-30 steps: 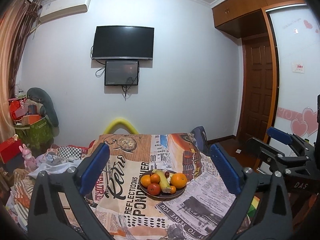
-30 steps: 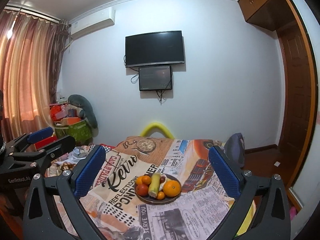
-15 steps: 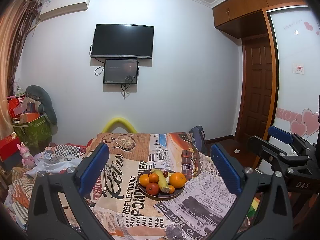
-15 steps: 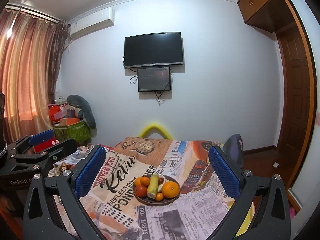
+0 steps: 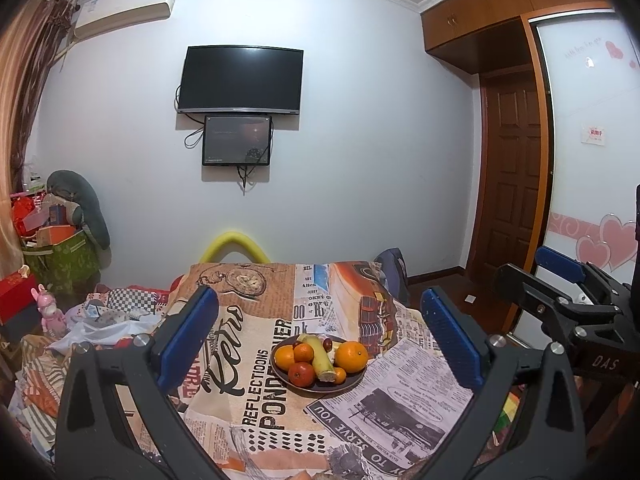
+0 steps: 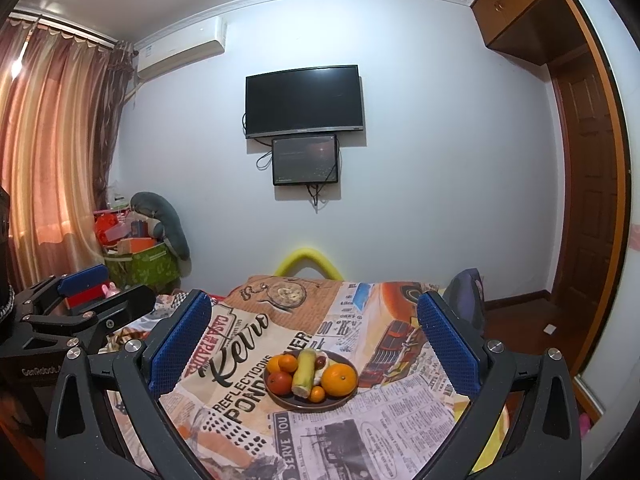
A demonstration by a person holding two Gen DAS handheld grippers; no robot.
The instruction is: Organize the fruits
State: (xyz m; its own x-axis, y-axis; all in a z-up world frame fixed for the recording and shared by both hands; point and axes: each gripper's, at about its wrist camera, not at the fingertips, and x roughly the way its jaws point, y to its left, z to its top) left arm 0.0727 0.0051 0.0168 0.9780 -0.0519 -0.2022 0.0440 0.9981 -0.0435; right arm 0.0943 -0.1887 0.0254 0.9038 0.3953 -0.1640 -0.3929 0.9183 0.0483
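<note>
Each tool, left (image 5: 320, 336) and right (image 6: 314, 334), has black angular arms, silver screws and blue textured pads (image 6: 180, 346), with white lettering.

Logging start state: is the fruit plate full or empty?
Full: the plate holds oranges, a tomato and a banana piled together.

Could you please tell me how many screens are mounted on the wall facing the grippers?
2: a large television up high, and a smaller screen directly beneath it, touching its lower edge.

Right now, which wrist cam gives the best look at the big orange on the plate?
Right wrist: the big orange sits near frame centre, unobstructed on the plate. Left wrist also shows it whole, but less central.
</note>
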